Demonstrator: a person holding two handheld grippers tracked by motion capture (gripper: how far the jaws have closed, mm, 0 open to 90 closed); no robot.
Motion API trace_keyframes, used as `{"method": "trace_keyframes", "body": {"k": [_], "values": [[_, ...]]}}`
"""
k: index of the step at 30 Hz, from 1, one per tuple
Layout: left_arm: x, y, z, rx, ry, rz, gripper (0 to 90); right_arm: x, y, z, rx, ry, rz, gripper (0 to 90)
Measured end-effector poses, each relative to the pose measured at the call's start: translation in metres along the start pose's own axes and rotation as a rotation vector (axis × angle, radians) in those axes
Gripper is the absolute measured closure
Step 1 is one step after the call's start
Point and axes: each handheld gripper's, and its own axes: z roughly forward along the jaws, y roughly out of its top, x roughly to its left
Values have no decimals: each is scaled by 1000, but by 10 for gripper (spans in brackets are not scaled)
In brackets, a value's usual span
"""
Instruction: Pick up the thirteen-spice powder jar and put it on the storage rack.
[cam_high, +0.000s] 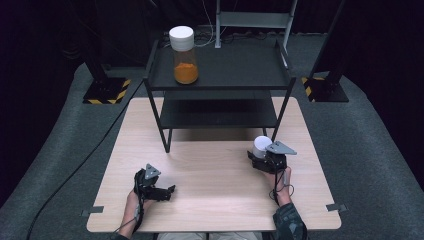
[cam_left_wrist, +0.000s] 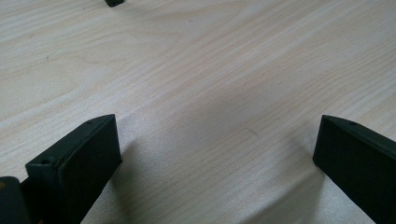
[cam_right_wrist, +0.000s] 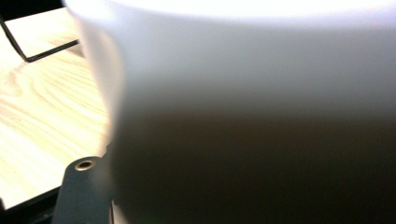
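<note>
White-lidded jar (cam_high: 260, 146) pinched in my right claw (cam_high: 263, 156), upright, shelf rack (cam_high: 218, 85) directly ahead; left claw (cam_high: 165, 192) spread, resting over bare table (cam_left_wrist: 210, 70).

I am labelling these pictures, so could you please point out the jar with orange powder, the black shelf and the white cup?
jar (cam_high: 184, 60), high view, glass side.
shelf (cam_high: 235, 65), high view, bare top tier.
cup (cam_high: 260, 146), high view, white side.

White cylindrical container (cam_right_wrist: 252, 93) v. close to cam, blurred, lower part in shadow. One black jaw w/ brass screw hole at bottom left, touching container. Light wood table (cam_right_wrist: 42, 107) left; black shelf frame (cam_right_wrist: 28, 51) upper left.
</note>
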Motion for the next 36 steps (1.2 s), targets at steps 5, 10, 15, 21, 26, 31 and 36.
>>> {"method": "trace_keyframes", "body": {"k": [5, 10, 15, 21, 26, 31, 36], "values": [[0, 0, 0, 0, 1, -1, 2, 0, 4, -4, 9, 11, -19, 299], [0, 0, 0, 0, 1, 0, 2, -2, 9, -8, 4, 24, -25, 299], [0, 0, 0, 0, 1, -1, 2, -4, 19, -14, -4, 47, -35, 299], [0, 0, 0, 0, 1, -2, 2, -7, 32, -20, -10, 67, -49, 299], [0, 0, 0, 0, 1, -2, 2, -9, 39, -26, -27, 79, -52, 300], [0, 0, 0, 0, 2, -2, 2, -10, 46, -30, -30, 90, -62, 299], [0, 0, 0, 0, 2, -2, 2, -13, 51, -32, -32, 106, -66, 300]]}}
